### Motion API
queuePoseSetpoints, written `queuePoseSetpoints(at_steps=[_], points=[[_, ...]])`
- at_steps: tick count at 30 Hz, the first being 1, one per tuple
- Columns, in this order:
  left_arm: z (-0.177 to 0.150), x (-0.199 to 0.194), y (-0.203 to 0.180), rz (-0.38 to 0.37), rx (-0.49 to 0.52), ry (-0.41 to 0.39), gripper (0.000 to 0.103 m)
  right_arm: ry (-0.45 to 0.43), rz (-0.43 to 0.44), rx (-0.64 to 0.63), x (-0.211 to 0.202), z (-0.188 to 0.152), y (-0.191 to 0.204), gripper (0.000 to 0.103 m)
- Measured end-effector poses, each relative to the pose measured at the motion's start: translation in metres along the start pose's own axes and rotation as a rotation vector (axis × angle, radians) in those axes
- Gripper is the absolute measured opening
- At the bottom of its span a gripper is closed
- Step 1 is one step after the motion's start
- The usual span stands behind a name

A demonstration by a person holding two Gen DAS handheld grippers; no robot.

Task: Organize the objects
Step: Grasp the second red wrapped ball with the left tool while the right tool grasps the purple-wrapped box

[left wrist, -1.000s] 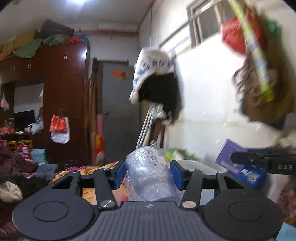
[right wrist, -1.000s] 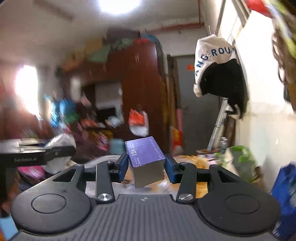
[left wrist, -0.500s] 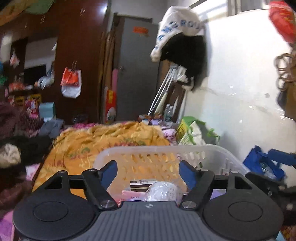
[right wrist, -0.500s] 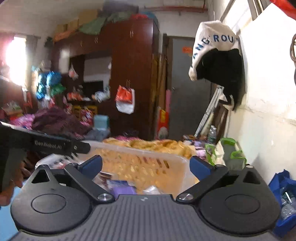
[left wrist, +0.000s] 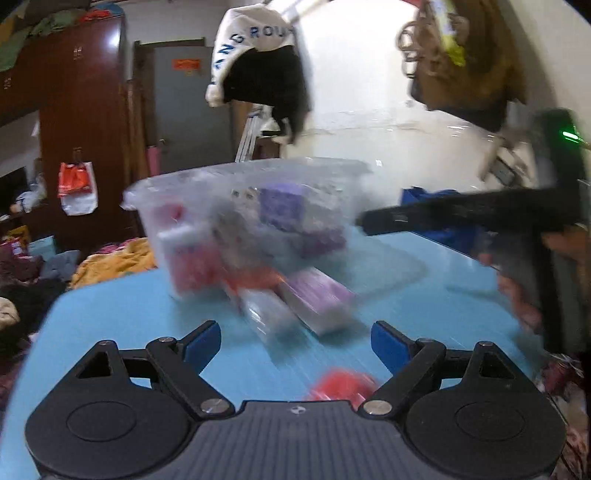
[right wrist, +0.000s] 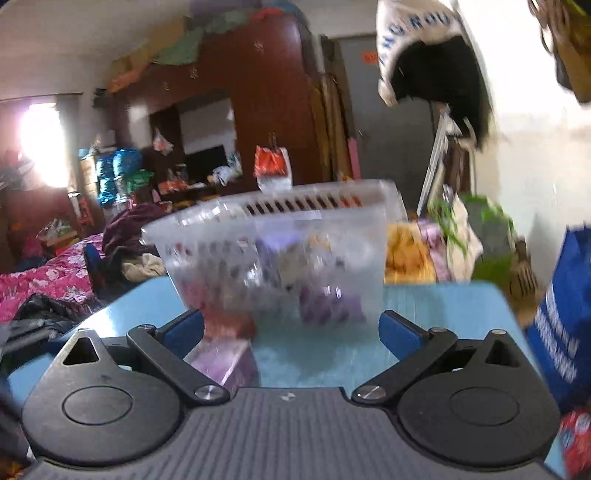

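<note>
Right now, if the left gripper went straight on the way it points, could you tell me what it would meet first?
Probably the clear packet lying on the blue table, ahead of the open left gripper; blur makes depth uncertain.

At the top centre of the left wrist view, a white garment (left wrist: pixel 255 33) hanging on the wall bears blue capitals, "ROU" clear and "ANG" beside them. The same garment (right wrist: pixel 417 29) shows blurred blue letters upper right in the right wrist view. Other print is blurred.

Light-blue table (left wrist: pixel 110 306); translucent white basket (right wrist: pixel 280 236)
</note>
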State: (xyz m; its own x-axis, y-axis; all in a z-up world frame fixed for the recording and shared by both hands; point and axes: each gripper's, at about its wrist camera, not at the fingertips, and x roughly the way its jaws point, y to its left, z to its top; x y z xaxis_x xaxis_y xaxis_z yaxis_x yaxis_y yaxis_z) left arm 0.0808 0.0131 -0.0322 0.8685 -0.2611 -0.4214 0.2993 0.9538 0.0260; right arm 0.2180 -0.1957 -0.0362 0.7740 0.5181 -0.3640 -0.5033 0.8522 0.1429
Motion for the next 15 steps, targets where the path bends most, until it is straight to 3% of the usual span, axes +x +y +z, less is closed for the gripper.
queuePoseSetpoints(at_steps=[4, 6, 7, 11, 15], points=[[-0.02, -0.002, -0.016, 0.004, 0.026, 0.005, 0.088, 0.044, 0.018, -0.038, 0.006, -0.009, 0.015, 0.103], [-0.029, -0.001, -0.017, 0.025, 0.014, 0.005, 0.061, 0.054, 0.051, -0.063, 0.01, -0.01, 0.024, 0.103], [-0.032, 0.0, -0.014, 0.032, 0.0, 0.009, 0.056, 0.056, 0.053, -0.072, 0.009, -0.015, 0.03, 0.103], [-0.037, 0.0, 0.005, 0.051, -0.041, -0.006, 0.053, 0.109, 0.054, -0.13, 0.02, -0.017, 0.044, 0.098], [-0.038, 0.002, 0.022, 0.071, -0.079, -0.01, 0.053, 0.169, 0.038, -0.164, 0.036, -0.019, 0.055, 0.085]])
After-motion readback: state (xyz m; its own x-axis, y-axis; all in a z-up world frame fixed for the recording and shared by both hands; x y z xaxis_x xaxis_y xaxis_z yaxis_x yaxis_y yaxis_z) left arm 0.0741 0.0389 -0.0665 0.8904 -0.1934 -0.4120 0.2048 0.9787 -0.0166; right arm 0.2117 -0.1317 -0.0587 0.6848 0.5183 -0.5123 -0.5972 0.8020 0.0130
